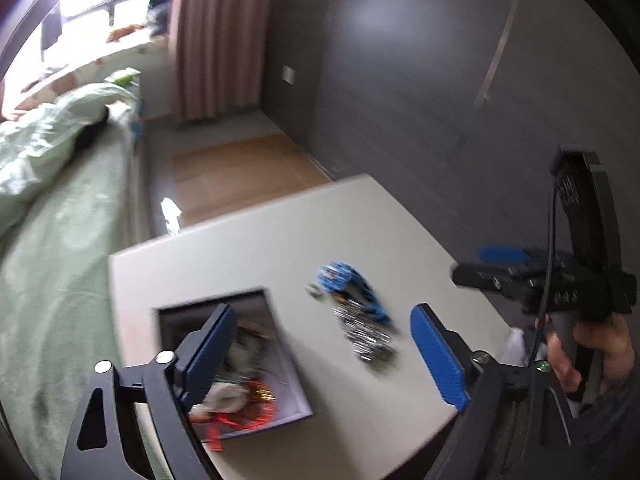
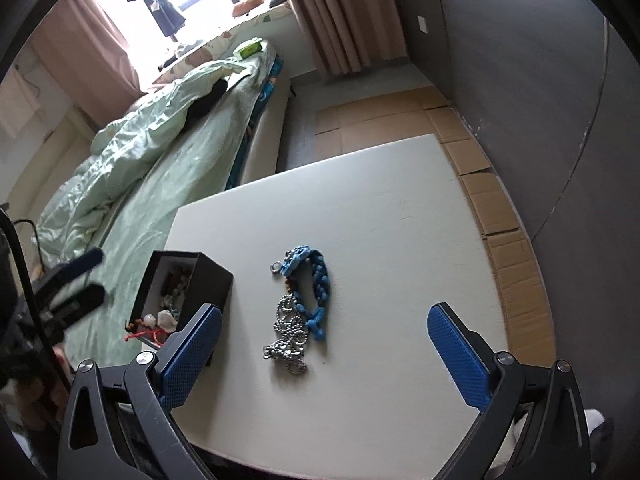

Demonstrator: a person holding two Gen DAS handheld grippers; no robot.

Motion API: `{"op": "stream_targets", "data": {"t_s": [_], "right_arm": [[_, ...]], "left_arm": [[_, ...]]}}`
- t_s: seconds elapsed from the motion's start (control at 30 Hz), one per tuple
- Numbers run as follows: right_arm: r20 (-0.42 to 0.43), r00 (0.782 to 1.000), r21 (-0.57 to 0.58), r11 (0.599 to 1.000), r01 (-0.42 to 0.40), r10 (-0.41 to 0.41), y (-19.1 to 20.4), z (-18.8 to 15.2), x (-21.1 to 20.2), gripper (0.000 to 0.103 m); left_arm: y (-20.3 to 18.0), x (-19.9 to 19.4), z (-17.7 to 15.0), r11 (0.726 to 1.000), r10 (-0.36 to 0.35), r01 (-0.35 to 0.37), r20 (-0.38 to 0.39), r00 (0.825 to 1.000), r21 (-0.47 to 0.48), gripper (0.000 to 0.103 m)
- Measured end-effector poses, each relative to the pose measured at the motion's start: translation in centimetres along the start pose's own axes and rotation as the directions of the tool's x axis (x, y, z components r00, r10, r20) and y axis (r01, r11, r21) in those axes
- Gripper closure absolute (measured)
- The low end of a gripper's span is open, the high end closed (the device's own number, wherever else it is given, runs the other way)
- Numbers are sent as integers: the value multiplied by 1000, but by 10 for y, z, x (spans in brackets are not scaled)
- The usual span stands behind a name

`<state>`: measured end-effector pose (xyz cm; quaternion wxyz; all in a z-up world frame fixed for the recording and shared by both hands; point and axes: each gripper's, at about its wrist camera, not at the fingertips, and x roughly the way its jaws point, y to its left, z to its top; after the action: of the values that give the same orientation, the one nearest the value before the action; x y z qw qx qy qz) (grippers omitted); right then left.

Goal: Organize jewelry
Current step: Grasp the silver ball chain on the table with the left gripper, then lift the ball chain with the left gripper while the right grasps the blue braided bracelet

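A blue braided bracelet and a silver chain lie together in the middle of a white table. A black box with several pieces of jewelry inside stands at the table's left edge. In the left wrist view the box, bracelet and chain are blurred. My left gripper is open and empty above the box and the chain. My right gripper is open and empty, just in front of the chain. Each gripper also shows in the other's view: the right one, the left one.
A bed with a green quilt runs along the table's left side. Flattened cardboard covers the floor behind and to the right of the table. A dark wall stands at the right. A window with curtains is at the back.
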<state>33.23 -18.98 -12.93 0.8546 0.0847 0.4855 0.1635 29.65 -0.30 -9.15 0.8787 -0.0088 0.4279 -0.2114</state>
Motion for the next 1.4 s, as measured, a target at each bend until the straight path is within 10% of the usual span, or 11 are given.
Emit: {"op": "stream_targets", "data": {"t_s": [0.2, 0.93, 1.2, 1.4], "right_arm": [[17, 1000, 44, 999, 3, -4, -23, -4, -11, 1], [41, 998, 204, 978, -51, 43, -61, -26, -25, 4], [40, 998, 217, 975, -48, 40, -67, -26, -23, 4], [19, 999, 210, 977, -30, 26, -64, -27, -15, 4]], "left_arm": [[-22, 31, -7, 999, -22, 25, -103, 994, 33, 40], [-58, 129, -33, 984, 106, -49, -338, 935, 171, 58], [-55, 128, -31, 982, 124, -73, -301, 946, 173, 94], [-48, 109, -20, 991, 98, -74, -237, 967, 108, 95]]}}
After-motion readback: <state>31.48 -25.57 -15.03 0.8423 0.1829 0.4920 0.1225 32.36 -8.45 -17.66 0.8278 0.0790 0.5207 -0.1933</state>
